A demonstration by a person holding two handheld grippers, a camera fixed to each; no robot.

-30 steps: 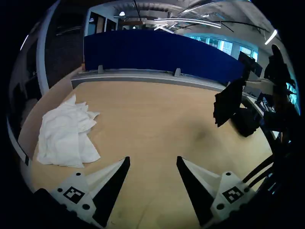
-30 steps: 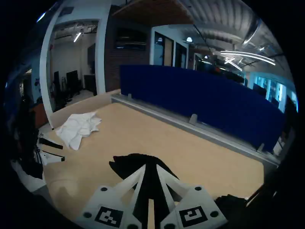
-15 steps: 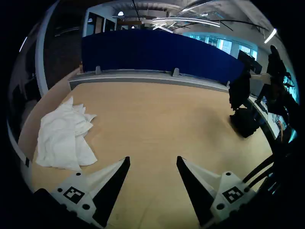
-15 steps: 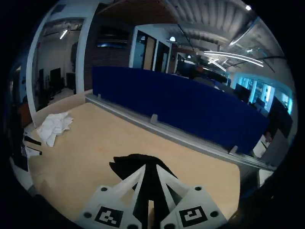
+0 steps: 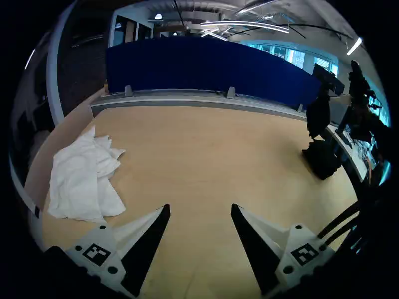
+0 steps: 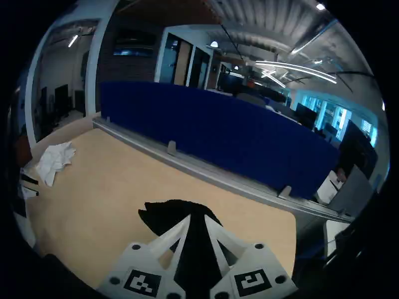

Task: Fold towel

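1. Progress: we judge folding not yet begun. The crumpled white cloth towel (image 5: 82,177) lies heaped at one end of the light wooden table (image 5: 209,149), loose and in no container.
2. The left gripper (image 5: 199,205) has its fingers wide apart and empty, above the table's near edge.
3. The right gripper (image 6: 197,218) has its fingers pinched narrow on a black fabric piece (image 6: 169,219), possibly a second towel, held above the table.

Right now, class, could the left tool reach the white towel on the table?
Probably yes: the left tool is open and empty, the white towel lies ahead to its left, and only bare table lies between them.
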